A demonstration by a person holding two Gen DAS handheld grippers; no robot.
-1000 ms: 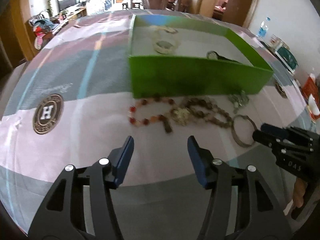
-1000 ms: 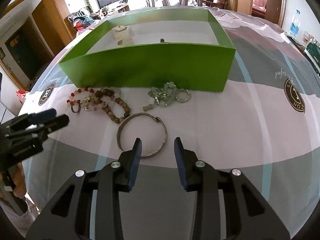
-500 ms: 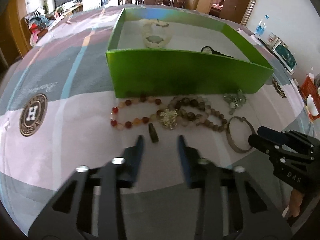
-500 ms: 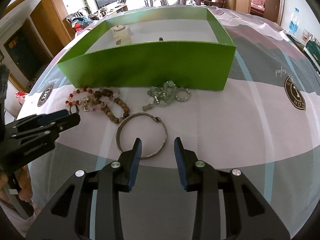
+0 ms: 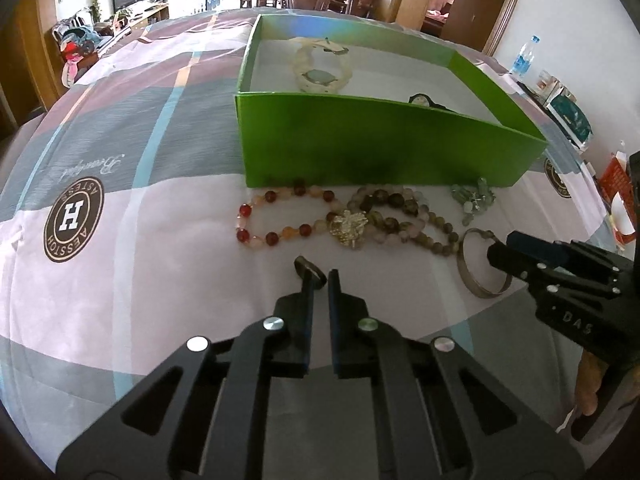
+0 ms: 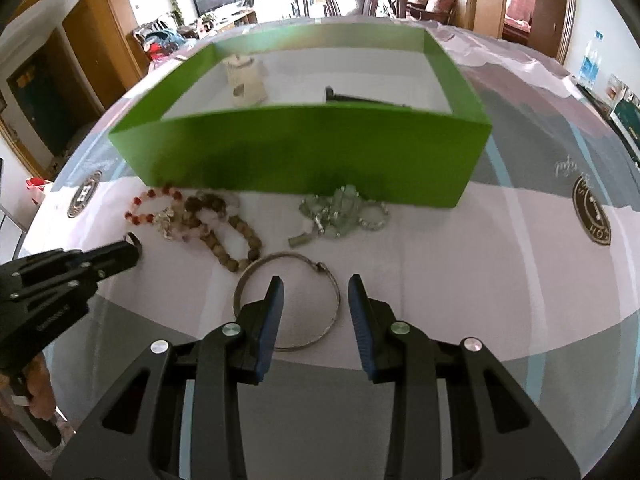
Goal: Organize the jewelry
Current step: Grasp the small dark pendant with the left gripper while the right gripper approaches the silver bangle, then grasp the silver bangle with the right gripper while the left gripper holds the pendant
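The left gripper (image 5: 319, 277) is pinched on a small dark ring (image 5: 308, 270), half hidden behind its left finger. The right gripper (image 6: 316, 292) hangs spread over one silver bangle (image 6: 289, 306), gripping nothing. Beyond lie one red-bead bracelet (image 5: 276, 216), probably two tangled brown-bead strands (image 5: 404, 216) and a pale green cluster (image 6: 340, 210), too jumbled to count. The green box (image 5: 360, 148) holds a cream watch (image 5: 322, 70) and a dark piece cut off by its wall.
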